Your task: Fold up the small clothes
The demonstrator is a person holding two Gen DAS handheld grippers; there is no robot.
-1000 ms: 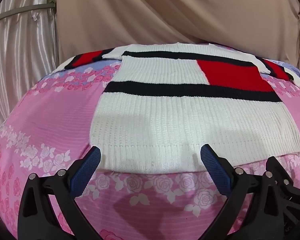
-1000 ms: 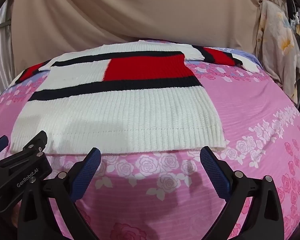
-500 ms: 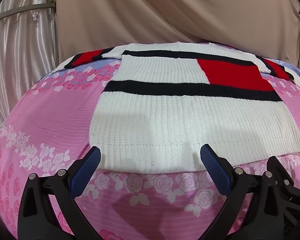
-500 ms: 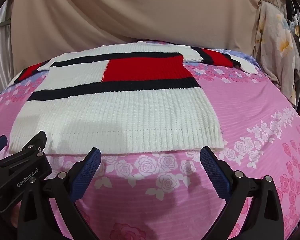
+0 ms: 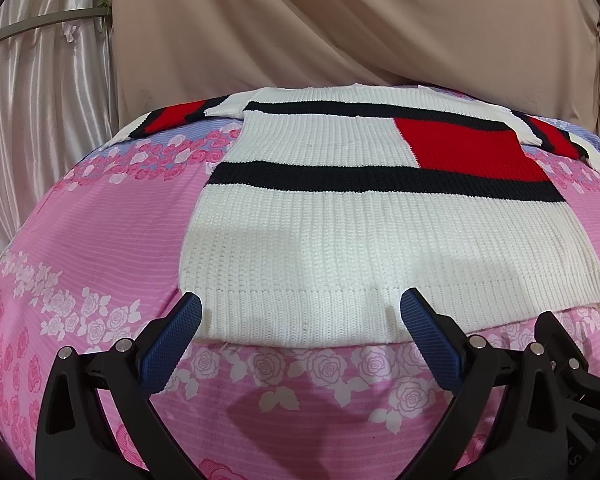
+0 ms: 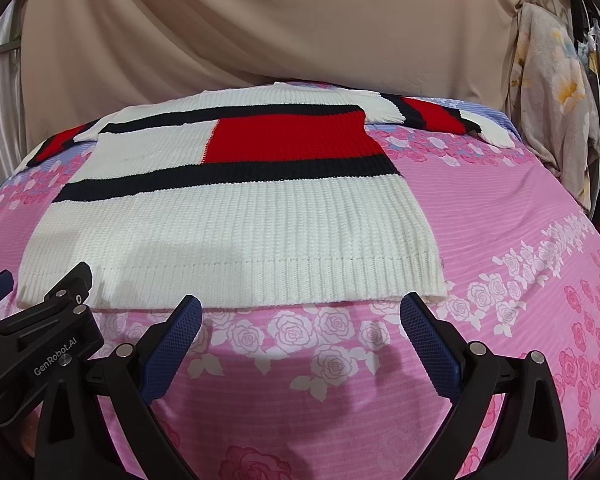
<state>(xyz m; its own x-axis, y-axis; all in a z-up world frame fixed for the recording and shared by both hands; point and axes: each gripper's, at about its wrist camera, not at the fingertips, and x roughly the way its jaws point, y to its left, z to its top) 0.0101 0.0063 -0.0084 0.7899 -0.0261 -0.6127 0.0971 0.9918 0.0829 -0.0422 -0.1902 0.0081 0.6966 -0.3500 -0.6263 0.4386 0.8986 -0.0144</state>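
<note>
"GenRobot.AI" on left gripper [image 6: 32, 280]

a bedroom in a home, to judge by its furnishings. a bed fills the foreground, covered by a pink sheet [image 5: 100, 216] printed with bands of white and pink roses and a pale blue strip at the far end. a knitted sweater [image 6: 236, 216] in white, navy and red lies spread flat on it. behind the bed hangs a plain beige cloth [image 5: 340, 28], draped in loose folds. shiny pale curtains [image 5: 40, 100] with a metal rail [image 5: 44, 24] stand at the left. at the right edge of the right wrist view, a floral garment [image 6: 556, 92] and other clothes hang in a row.
</note>
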